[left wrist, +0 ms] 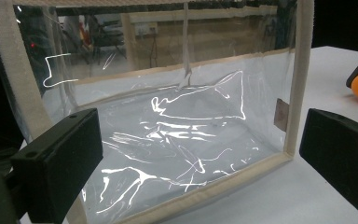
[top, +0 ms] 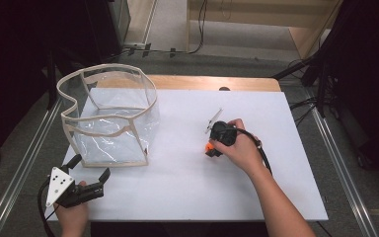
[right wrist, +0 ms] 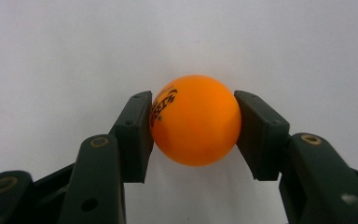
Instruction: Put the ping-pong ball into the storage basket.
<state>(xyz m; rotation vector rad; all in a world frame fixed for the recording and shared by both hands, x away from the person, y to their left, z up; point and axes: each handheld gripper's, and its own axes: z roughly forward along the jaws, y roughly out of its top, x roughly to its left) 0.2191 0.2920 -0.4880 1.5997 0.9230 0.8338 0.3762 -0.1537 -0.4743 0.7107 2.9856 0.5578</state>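
One orange ball (right wrist: 195, 120), printed with dark lettering, sits clamped between the two black jaws of the right gripper (right wrist: 193, 123), the pads pressing on its left and right sides just above the white table (top: 256, 192). From the high view, the ball (top: 208, 146) lies right of the table's middle, under the right gripper (top: 215, 146), which points down at the surface with the person's right hand (top: 240, 148) wrapped over its body and the forearm running in from the lower edge. One clear plastic bag (top: 109, 118) with beige fabric trim stands open on the table's left half, well apart from the ball. Two grippers are in play: the left gripper (top: 91, 167) is held low at the near left corner in the left hand (top: 71, 213), its jaws spread wide and holding nothing, aimed at the bag's near side. In the left gripper view, the bag (left wrist: 177, 126) stands just beyond the open jaws.
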